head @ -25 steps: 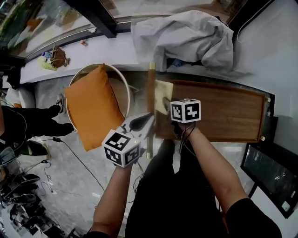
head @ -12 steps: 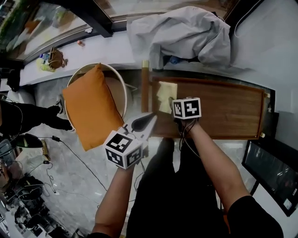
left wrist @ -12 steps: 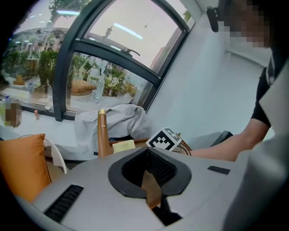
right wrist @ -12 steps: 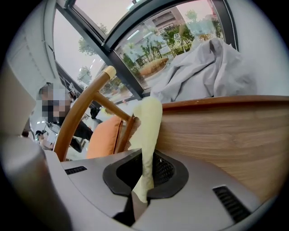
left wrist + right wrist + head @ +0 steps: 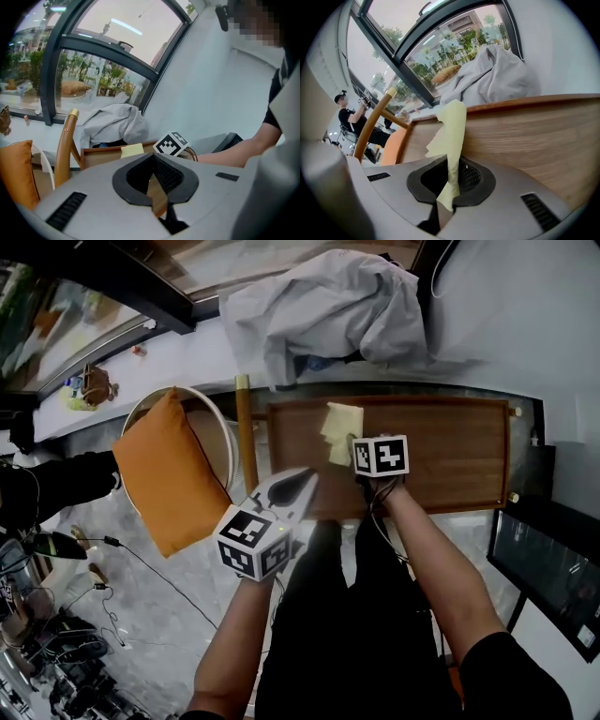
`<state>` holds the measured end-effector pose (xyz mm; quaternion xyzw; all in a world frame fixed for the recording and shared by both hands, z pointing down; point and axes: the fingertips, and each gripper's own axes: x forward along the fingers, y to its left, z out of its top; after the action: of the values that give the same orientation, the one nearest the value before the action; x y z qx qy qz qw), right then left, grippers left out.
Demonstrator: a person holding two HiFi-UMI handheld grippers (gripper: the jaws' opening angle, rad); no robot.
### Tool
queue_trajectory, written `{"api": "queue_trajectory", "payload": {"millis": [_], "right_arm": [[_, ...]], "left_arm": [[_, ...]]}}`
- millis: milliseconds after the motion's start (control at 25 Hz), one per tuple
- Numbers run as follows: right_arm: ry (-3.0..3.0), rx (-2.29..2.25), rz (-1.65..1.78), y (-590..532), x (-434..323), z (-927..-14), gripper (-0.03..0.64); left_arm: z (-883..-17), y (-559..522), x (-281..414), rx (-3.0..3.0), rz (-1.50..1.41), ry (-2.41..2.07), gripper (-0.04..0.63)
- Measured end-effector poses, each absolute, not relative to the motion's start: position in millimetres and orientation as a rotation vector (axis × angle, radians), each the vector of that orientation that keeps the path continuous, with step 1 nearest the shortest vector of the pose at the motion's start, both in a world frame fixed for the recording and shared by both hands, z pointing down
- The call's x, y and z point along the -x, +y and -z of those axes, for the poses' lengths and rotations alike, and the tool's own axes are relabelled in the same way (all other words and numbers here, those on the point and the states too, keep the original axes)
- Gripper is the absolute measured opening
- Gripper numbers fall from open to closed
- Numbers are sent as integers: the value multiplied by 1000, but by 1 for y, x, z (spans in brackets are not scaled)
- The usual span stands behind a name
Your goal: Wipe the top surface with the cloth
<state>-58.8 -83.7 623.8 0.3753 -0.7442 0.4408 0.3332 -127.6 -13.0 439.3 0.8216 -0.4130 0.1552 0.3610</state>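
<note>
The cloth (image 5: 452, 126) is gripped by the right claw (image 5: 451, 164) near the left end of the bench (image 5: 441, 451); bare wood is seen rightward. The left claw (image 5: 153, 159) is shut, empty.

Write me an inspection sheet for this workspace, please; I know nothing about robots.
Surface: wooden table top, bare apart from the cloth.
Job's things: yellow cloth, held over the top's left part.
Clutter: grey fabric heap behind the table.
Grippers: right gripper shut on the yellow cloth; left gripper shut, empty, off the table's near left corner.
Cables: thin cables on the floor at left; wires at the right gripper.
Surroundings: orange cushion on a round white chair; window behind; dark screen at right.
</note>
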Motion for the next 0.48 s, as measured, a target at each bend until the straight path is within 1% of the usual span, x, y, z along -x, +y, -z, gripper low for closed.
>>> {"api": "queue_trajectory", "payload": {"millis": [480], "right_arm": [[-1876,-1149,-1177,-108,-73,-623,32]], "left_arm": [[-450,-40,30,-2162,-431,-944,11]]}}
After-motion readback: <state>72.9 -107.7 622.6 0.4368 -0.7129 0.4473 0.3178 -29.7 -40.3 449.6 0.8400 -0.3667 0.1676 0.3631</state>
